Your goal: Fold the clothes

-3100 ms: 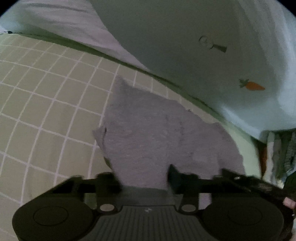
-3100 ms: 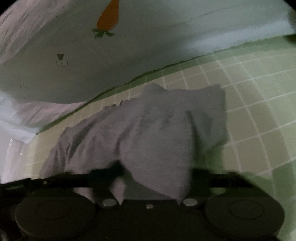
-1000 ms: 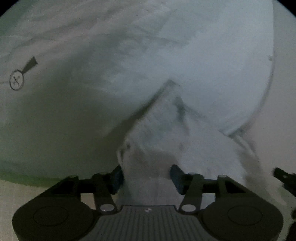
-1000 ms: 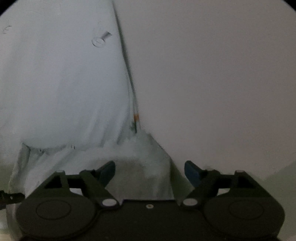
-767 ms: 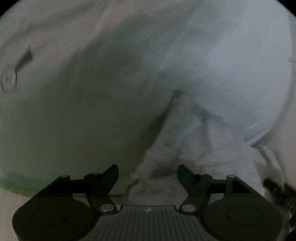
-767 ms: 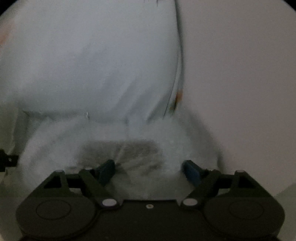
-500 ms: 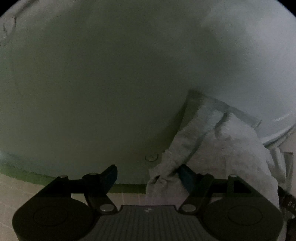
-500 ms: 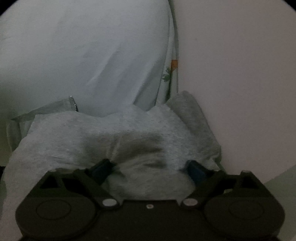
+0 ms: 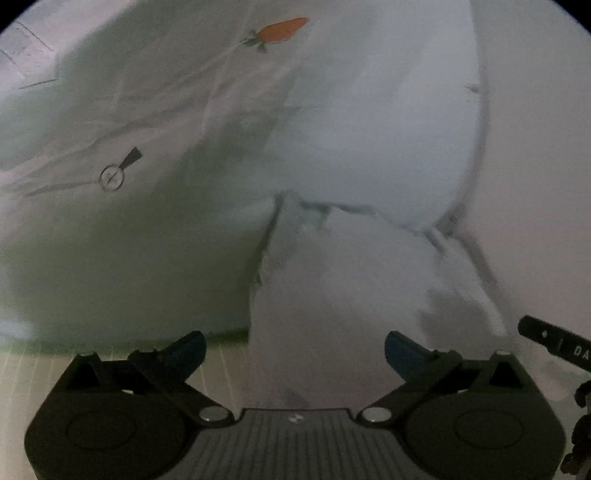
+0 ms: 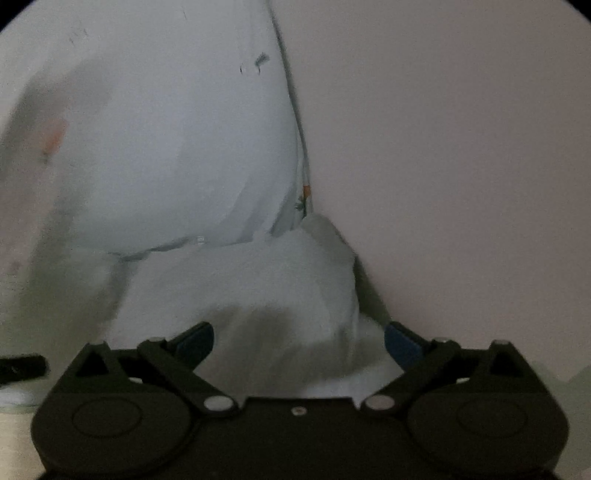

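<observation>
A folded light grey garment [image 9: 354, 280] lies bunched against a pale printed pillow [image 9: 207, 122] at the head of the bed. It also shows in the right wrist view [image 10: 258, 295]. My left gripper [image 9: 293, 345] is open, its blue-padded fingers [image 9: 400, 350] spread on either side of the garment's near edge. My right gripper [image 10: 299, 341] is open too, fingers [image 10: 400, 345] wide apart around the cloth. Neither grips it. Both views are blurred.
The pillow [image 10: 166, 147] has carrot [image 9: 282, 31] and small prints. A plain pinkish wall [image 10: 461, 147] stands right behind the garment. The green checked sheet [image 9: 33, 365] shows low left. The right gripper's edge [image 9: 554, 341] shows at far right.
Both grippers let go of the garment after carrying it from the sheet to the pillow and wall. The left jaws have opened wider and the left view has swung up.
</observation>
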Tool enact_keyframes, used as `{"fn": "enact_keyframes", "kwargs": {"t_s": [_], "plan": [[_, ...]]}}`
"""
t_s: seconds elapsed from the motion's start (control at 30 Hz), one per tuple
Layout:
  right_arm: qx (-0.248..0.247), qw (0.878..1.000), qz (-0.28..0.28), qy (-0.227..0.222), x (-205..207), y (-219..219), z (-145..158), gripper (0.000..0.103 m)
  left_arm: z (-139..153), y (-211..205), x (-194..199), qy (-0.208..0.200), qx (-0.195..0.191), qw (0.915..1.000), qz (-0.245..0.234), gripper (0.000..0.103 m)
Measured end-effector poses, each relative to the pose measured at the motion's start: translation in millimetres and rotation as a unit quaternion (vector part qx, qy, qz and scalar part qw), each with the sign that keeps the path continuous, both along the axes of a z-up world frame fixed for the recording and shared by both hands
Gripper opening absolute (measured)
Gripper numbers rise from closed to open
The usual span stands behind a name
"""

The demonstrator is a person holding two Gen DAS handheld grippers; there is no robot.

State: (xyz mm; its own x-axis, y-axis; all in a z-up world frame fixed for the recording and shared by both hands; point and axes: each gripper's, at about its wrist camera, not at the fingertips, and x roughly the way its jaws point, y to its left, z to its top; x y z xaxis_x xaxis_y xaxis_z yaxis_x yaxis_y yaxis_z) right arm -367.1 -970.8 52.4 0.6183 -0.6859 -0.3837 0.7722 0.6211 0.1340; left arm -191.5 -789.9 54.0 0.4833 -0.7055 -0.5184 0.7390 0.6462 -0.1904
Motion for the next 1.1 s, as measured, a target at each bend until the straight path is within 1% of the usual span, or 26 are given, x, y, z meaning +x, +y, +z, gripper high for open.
{"fn": "enact_keyframes", "kwargs": {"t_s": [0.07,0.17,0.3,0.47,0.57,0.73,0.8,1.1], "plan": [[0.0,1.0,0.003,0.003,-21.9,25.5,-3.2,0.1,0.8,20.9,-21.6,0.002,0.005,0.9999,-0.009,0.102],[0.011,1.0,-0.003,0.015,-49.6,60.2,-10.1,0.1,-4.9,51.1,-52.6,0.006,0.025,0.9996,-0.008,0.102],[0.028,0.999,-0.005,0.025,-87.3,99.8,-17.3,0.1,-15.6,79.6,-78.5,0.018,0.045,0.9988,-0.009,0.103],[0.033,0.998,-0.017,0.058,-120.5,136.5,-33.3,0.1,-30.4,101.3,-106.7,0.021,0.071,0.997,-0.022,0.103],[0.048,0.996,-0.016,0.074,-136.8,153.2,-43.0,0.1,-38.1,111.3,-117.3,0.024,0.085,0.9957,-0.028,0.103],[0.062,0.994,-0.002,0.092,-147.7,170.9,-55.3,0.1,-45.3,125.8,-128.0,0.032,0.082,0.9955,-0.035,0.103],[0.065,0.993,0.0,0.099,-150.4,176.8,-59.1,0.1,-47.1,127.1,-132.8,0.03,0.087,0.995,-0.038,0.103],[0.065,0.993,-0.003,0.103,-156.6,184.2,-57.9,0.1,-48.4,132.7,-144.8,0.026,0.083,0.9951,-0.047,0.103]]}}
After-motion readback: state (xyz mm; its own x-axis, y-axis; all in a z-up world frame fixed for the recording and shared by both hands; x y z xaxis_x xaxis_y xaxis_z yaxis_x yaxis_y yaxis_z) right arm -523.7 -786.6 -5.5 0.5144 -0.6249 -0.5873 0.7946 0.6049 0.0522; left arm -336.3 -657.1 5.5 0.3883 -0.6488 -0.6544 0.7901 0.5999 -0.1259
